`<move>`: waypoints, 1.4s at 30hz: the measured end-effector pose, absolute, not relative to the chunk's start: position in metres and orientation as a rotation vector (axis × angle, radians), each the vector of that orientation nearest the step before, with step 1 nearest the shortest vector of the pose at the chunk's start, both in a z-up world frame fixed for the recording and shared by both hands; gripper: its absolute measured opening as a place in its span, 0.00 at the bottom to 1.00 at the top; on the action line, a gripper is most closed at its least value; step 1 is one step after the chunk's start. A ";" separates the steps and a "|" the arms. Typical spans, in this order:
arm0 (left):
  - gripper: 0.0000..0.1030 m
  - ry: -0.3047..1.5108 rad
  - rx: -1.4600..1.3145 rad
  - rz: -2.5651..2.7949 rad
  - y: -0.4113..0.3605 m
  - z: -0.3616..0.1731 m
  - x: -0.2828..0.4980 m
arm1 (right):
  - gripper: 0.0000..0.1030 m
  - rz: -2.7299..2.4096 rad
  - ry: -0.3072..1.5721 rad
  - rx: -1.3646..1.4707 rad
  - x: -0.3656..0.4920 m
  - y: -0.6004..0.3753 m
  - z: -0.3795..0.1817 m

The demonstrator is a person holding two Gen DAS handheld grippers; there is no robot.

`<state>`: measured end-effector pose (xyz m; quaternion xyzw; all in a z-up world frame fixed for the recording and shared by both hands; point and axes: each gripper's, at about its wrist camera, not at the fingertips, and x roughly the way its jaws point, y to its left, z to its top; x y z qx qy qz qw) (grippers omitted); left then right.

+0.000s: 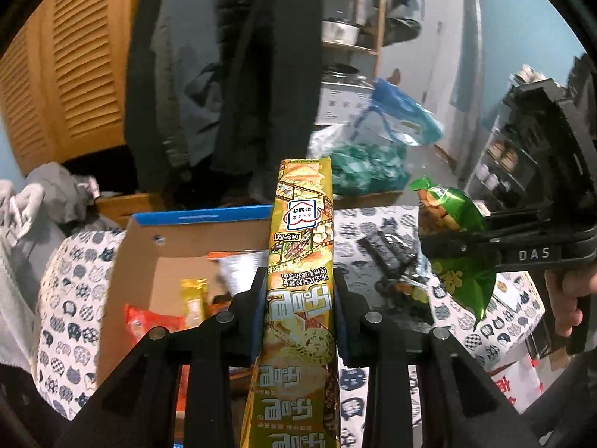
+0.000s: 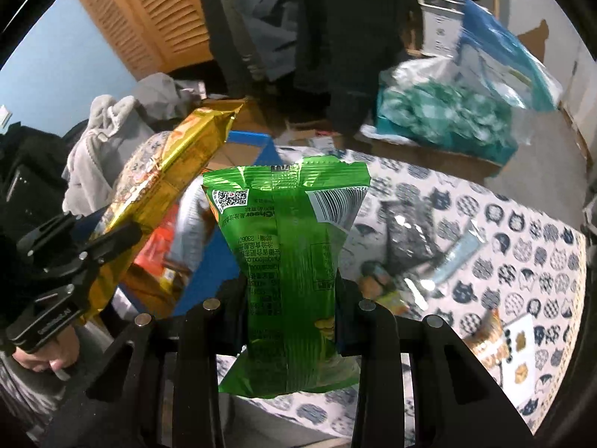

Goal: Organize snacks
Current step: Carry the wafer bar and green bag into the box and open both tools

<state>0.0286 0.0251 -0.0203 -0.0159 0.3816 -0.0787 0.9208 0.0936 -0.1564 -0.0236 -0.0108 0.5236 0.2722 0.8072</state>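
Note:
My left gripper (image 1: 297, 291) is shut on a long gold snack pack (image 1: 302, 246), held upright above the open cardboard box (image 1: 194, 239). It also shows in the right wrist view as the gold pack (image 2: 168, 171) in the left gripper (image 2: 100, 250). My right gripper (image 2: 291, 291) is shut on a green snack bag (image 2: 287, 246), held above the table next to the box. In the left wrist view the green bag (image 1: 451, 231) hangs in the right gripper (image 1: 462, 246) at the right.
The box holds an orange pack (image 1: 149, 321) and a small yellow pack (image 1: 194, 298). A cat-print cloth (image 2: 522, 231) covers the table, with a dark clear bag (image 2: 406, 239), a pale tube (image 2: 459, 254) and small snacks (image 2: 492, 339) on it. Coats and bags behind.

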 end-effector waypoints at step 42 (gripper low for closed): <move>0.40 1.075 -0.252 0.155 0.186 -0.132 0.039 | 0.31 0.733 1.400 -0.085 0.119 0.070 -0.120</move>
